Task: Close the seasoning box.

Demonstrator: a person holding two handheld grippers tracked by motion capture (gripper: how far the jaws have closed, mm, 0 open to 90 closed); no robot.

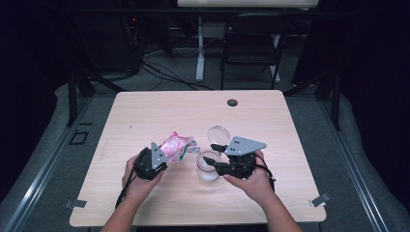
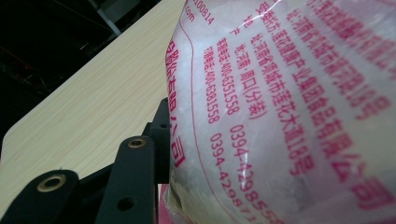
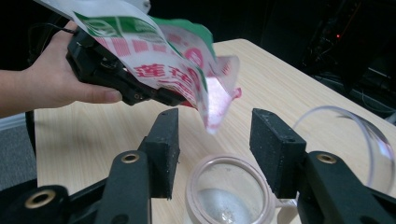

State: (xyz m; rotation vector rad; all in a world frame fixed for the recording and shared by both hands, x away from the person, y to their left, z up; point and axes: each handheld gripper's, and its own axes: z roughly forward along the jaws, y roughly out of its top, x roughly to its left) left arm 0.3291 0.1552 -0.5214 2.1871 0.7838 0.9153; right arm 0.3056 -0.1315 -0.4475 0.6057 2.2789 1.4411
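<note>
A pink, white and green plastic bag of white grains hangs tilted over the table, with my left gripper shut on its lower end. In the left gripper view the bag presses against the left jaw's pad and hides the other jaw. A clear jar stands just right of the bag, a few white grains on its bottom. My right gripper hovers open over the jar mouth. The bag's open corner points down between its jaws. The clear lid lies behind the jar.
The light wooden table has a dark round cable hole near its far edge. A black folding chair and cables stand on the floor beyond. The lid lies close to the right of my right gripper.
</note>
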